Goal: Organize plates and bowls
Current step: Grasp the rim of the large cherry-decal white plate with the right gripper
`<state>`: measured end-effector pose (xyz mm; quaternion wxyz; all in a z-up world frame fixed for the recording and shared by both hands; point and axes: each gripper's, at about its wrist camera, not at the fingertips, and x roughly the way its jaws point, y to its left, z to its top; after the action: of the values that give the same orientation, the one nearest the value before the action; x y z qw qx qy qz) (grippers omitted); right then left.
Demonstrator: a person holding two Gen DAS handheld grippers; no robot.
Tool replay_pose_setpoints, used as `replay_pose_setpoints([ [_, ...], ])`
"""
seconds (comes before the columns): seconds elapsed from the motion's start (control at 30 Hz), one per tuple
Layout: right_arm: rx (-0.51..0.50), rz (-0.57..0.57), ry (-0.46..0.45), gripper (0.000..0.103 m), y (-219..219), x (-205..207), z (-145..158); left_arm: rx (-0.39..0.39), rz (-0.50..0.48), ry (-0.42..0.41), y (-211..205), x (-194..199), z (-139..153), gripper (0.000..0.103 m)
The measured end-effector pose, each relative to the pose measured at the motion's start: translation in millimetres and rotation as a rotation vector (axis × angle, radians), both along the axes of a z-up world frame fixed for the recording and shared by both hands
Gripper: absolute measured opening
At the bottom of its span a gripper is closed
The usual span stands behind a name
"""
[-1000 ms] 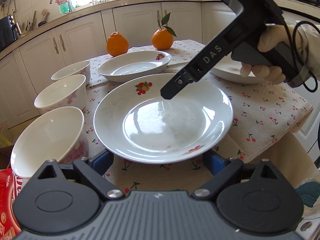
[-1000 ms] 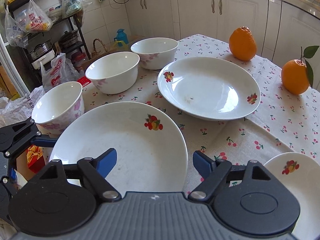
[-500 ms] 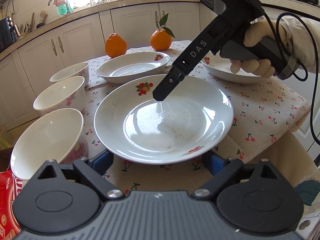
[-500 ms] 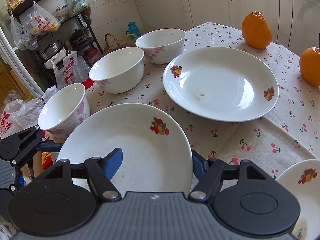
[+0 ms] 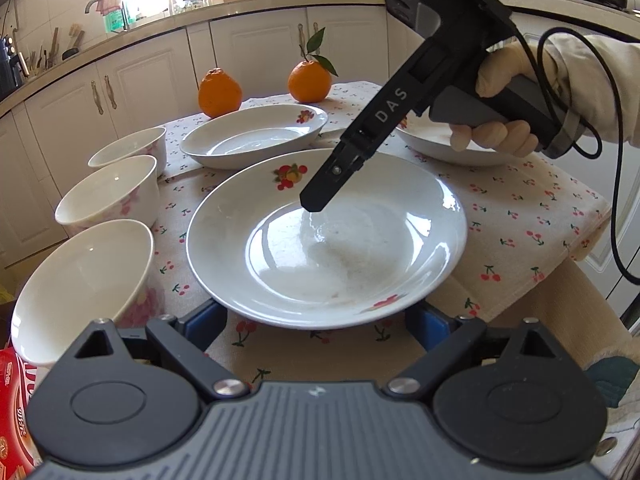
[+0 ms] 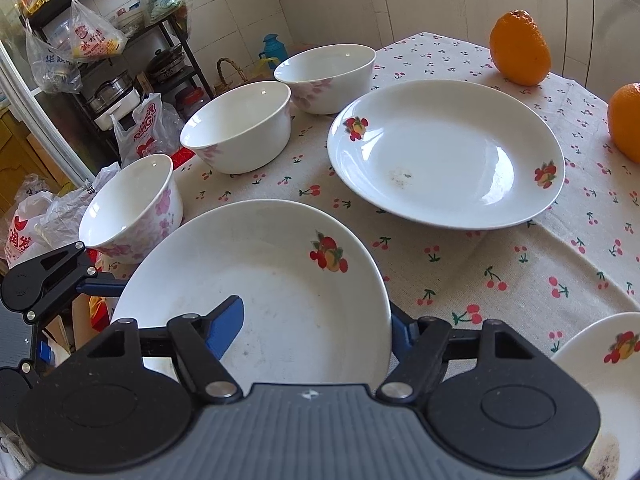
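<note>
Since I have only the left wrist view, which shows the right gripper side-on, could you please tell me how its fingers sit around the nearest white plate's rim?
Observer: The right gripper straddles the rim of the nearest white ceramic plate with fruit decals. One blue finger is over the inside and the other is outside the rim. Neither pad presses, and the jaws are opening.
Operator: Thank you. Is the farther plate clean?
Observer: Not quite. The farther white fruit-decal plate has a small brownish smudge in its well.
</note>
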<state>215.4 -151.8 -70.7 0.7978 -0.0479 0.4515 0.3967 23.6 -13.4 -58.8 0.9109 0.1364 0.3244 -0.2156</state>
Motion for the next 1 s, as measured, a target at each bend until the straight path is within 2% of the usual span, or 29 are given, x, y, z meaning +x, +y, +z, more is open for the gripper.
replay_pose_setpoints([
  [0.37, 0.017, -0.018, -0.001, 0.078, -6.2, -6.6, 8.4, 0.010, -0.020, 0.017, -1.6, 2.9, 3.9, 0.095],
  [1.0, 0.022, -0.058, -0.043, 0.078, -30.7, -11.6, 28.1, -0.011, -0.081, 0.021, -12.3, 10.4, 27.1, 0.095],
])
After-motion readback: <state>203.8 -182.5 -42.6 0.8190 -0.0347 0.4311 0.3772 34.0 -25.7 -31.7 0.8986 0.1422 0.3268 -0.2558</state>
